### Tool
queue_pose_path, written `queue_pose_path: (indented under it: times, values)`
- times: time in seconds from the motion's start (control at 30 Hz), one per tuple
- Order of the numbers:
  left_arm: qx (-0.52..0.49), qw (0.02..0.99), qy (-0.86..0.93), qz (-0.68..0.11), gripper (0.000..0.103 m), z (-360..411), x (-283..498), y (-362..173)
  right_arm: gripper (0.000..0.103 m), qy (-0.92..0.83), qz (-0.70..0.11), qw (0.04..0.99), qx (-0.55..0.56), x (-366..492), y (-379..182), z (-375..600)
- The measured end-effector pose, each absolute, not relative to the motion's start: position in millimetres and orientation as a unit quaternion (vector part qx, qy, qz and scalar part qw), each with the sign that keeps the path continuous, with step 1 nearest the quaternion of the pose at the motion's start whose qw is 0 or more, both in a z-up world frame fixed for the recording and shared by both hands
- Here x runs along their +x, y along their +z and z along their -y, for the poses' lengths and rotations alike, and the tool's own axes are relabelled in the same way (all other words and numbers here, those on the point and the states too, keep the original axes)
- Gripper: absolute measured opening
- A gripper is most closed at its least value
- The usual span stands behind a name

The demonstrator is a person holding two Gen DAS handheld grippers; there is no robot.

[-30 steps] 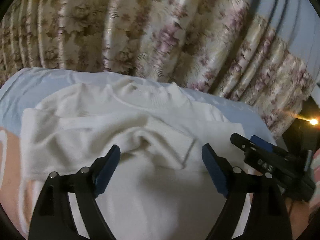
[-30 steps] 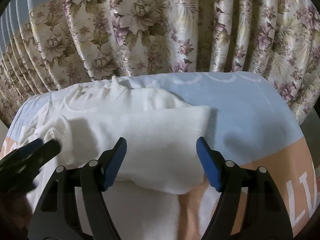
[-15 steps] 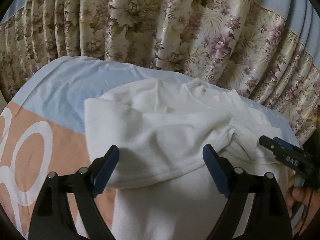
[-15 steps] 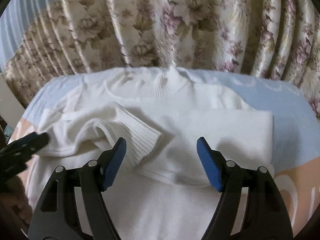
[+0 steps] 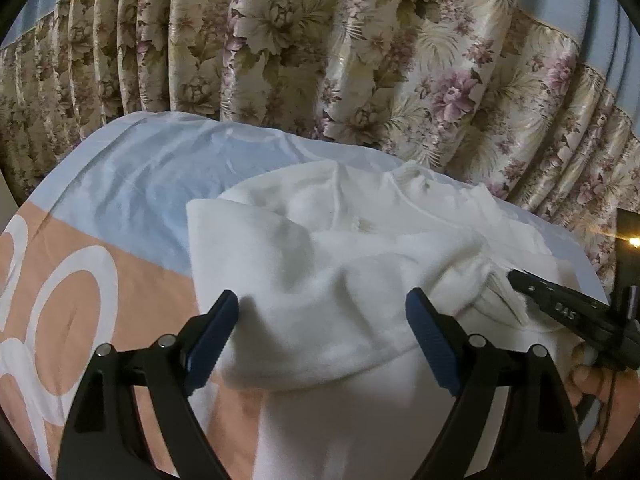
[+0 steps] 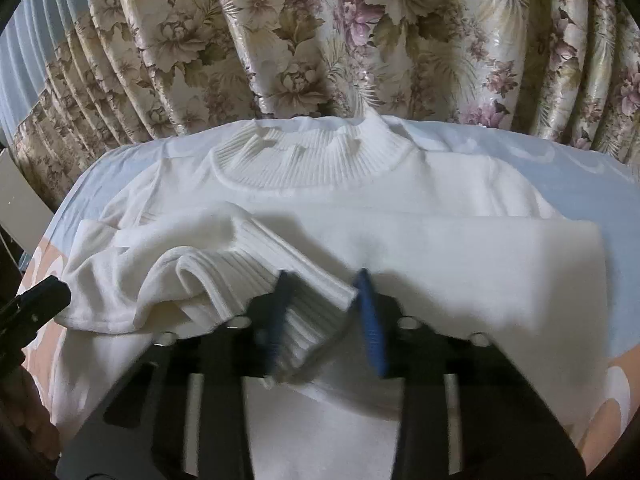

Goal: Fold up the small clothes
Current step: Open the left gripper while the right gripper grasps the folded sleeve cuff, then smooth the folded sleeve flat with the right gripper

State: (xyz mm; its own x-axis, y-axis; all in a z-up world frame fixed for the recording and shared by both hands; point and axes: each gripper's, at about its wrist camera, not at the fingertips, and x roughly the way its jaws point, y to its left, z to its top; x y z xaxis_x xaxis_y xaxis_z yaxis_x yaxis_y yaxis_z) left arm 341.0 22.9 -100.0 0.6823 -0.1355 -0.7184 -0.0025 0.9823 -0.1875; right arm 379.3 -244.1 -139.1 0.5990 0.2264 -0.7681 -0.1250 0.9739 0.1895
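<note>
white sweater (image 6: 400,208) flat on blue-and-peach sheet (image 5: 132,184), sleeves folded across chest; right gripper (image 6: 324,312) narrowed around ribbed cuff (image 6: 304,304), blurred; left gripper (image 5: 320,320) wide apart, holding nothing; floral curtain (image 5: 320,40) behind.

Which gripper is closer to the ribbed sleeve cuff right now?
Right. The right gripper has its fingers closing around the ribbed sleeve cuff; the left gripper hovers open over the other folded sleeve, apart from it.

I see a soft, matt white knit sweater (image 6: 400,248) with a ribbed collar (image 6: 312,160) and cuff (image 6: 296,292), on a smooth cotton-like sheet (image 5: 132,184); at twelve o'clock, glossy satin curtains (image 5: 320,48).
</note>
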Motion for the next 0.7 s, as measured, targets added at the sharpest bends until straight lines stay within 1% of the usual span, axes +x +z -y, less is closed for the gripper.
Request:
queue_pose_path:
  times: [0.03,0.07,0.23,0.37,0.7]
  values:
    - [-0.086,0.914,-0.034,-0.396,0.086,-24.1,342.6,-100.1,0.018,0.098,-0.436,0.893,0.059,379.2,-138.8,243.8]
    - [-0.085,0.914,-0.031,-0.396,0.086,-25.0,344.5,-100.3,0.013,0.1,-0.437,0.892,0.06,379.8,-138.3,243.1]
    - [-0.076,0.914,-0.019,-0.397,0.086,-24.9,353.1,-102.0,0.011,0.081,-0.423,0.902,0.033,378.4,-127.1,245.3]
    - [-0.067,0.916,-0.013,-0.396,0.086,-20.2,359.7,-102.3,0.011,0.047,-0.411,0.91,0.027,383.8,-118.0,267.4]
    - [-0.039,0.91,0.0,-0.412,0.086,-6.6,377.7,-116.3,0.011,-0.003,-0.434,0.9,-0.023,396.8,-120.1,326.2]
